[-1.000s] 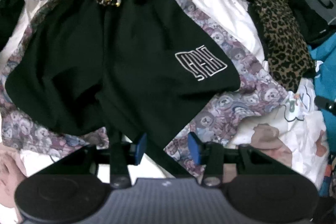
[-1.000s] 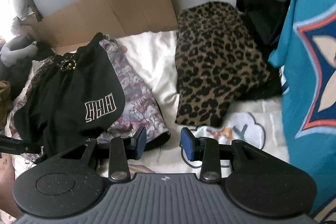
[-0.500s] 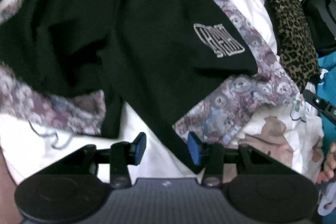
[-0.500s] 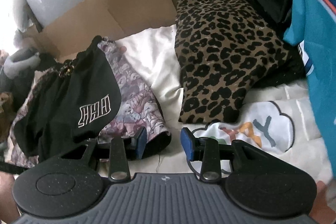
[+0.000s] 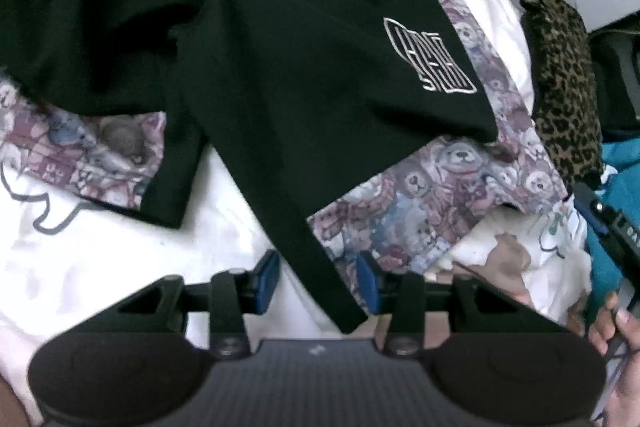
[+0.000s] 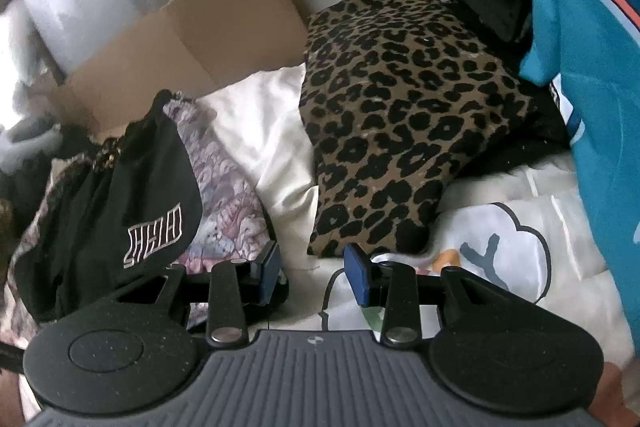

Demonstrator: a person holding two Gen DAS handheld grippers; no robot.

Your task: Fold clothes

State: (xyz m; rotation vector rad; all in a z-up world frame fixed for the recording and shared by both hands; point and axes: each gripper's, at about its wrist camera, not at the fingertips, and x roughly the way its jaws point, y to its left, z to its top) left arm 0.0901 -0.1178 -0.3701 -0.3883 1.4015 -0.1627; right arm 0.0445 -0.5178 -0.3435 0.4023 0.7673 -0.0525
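Observation:
Black shorts (image 5: 256,39) with a white outlined logo lie spread on a bear-print garment (image 5: 436,195) on the white bed sheet. My left gripper (image 5: 318,277) is open, low over the sheet, and the near hem corner of the right shorts leg runs between its blue pads without being pinched. In the right wrist view the same shorts (image 6: 120,215) lie at the left. My right gripper (image 6: 312,273) is open over the sheet with nothing between its fingers, beside the edge of the bear-print garment (image 6: 228,199).
A leopard-print garment (image 6: 400,131) lies at the back right, a teal garment (image 6: 592,75) hangs at the far right. A cardboard sheet (image 6: 208,39) stands behind the bed. The white sheet (image 5: 120,259) has cartoon prints. A hand (image 5: 612,323) shows at the right edge.
My left gripper moved forward and down toward the shorts, so the right leg's hem now sits between its pads. My right gripper drifted slightly forward and tilted; both stayed open.

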